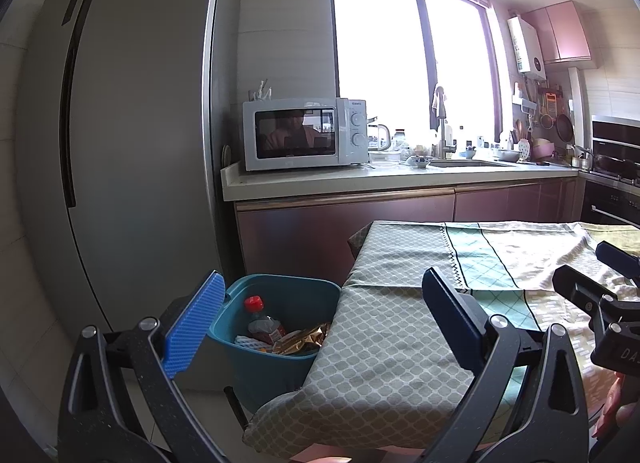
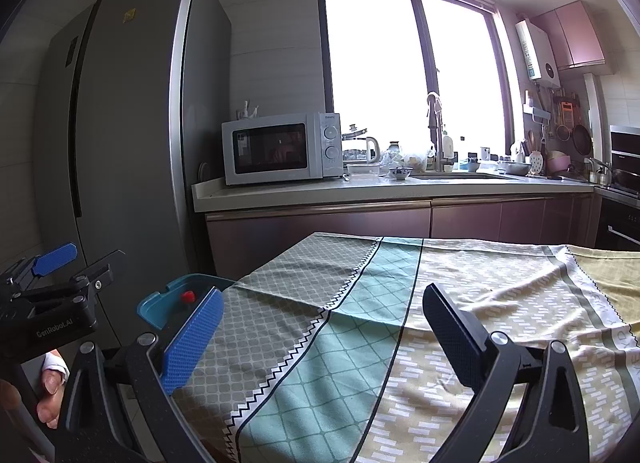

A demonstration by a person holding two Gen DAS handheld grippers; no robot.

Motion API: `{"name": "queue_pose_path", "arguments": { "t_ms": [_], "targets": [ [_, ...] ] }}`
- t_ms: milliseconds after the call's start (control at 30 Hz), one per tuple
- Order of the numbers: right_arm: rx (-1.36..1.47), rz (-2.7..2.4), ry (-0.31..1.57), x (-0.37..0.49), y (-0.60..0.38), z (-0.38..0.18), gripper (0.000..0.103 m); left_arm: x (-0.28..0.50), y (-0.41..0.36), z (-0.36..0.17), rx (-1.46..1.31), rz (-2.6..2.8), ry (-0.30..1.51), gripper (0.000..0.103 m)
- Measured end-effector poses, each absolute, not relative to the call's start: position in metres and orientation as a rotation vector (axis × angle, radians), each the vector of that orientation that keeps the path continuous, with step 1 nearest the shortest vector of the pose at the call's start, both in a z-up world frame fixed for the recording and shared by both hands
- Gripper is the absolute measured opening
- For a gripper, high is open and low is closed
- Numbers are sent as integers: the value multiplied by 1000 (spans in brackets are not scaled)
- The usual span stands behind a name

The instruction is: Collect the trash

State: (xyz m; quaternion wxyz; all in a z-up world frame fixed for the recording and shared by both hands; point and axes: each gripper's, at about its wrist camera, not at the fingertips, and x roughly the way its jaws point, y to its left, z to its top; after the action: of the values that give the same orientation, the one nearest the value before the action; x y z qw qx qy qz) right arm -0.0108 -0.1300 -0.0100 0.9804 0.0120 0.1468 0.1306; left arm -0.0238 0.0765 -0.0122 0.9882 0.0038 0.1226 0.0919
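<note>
Two tools are in view, both with jaws apart and holding nothing: my left tool point(image 1: 320, 327) hovers over the corner of the cloth-covered surface point(image 1: 400, 343) next to the bin, and my right tool point(image 2: 320, 339) sits further in over the same cloth. The teal bin point(image 1: 256, 359) stands on the floor just beside that corner, between the surface and the grey refrigerator point(image 1: 132, 143). Inside it lie a red-capped bottle point(image 1: 262, 321), a gold wrapper point(image 1: 304, 341) and a white foam net point(image 1: 246, 341). In both views the cloth shows no loose trash, so I judge collection to be finished or nearly so.

To do this step well, I would sweep both wrist views across the far and right parts of the cloth, where folds could hide small scraps, before calling it done. Any further drop should be made directly above the bin's opening.

Obstacles: the bin sits low and tight against the hanging cloth, which partly covers its rim. The microwave point(image 1: 304, 135) and the cluttered sink counter point(image 1: 400, 179) stand well apart, behind.
</note>
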Motion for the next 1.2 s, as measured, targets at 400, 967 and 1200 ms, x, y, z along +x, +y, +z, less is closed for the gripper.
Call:
{"name": "queue_pose_path", "arguments": {
  "t_ms": [400,967,1200],
  "targets": [
    [31,257,296,-8,-134,-12,96,-19,73,-14,5,194,254,97],
    [32,252,295,-4,-135,-12,96,-15,74,-14,3,191,257,97],
    [35,251,296,-4,-136,-12,96,-14,73,-16,3,192,257,97]
  ]
}}
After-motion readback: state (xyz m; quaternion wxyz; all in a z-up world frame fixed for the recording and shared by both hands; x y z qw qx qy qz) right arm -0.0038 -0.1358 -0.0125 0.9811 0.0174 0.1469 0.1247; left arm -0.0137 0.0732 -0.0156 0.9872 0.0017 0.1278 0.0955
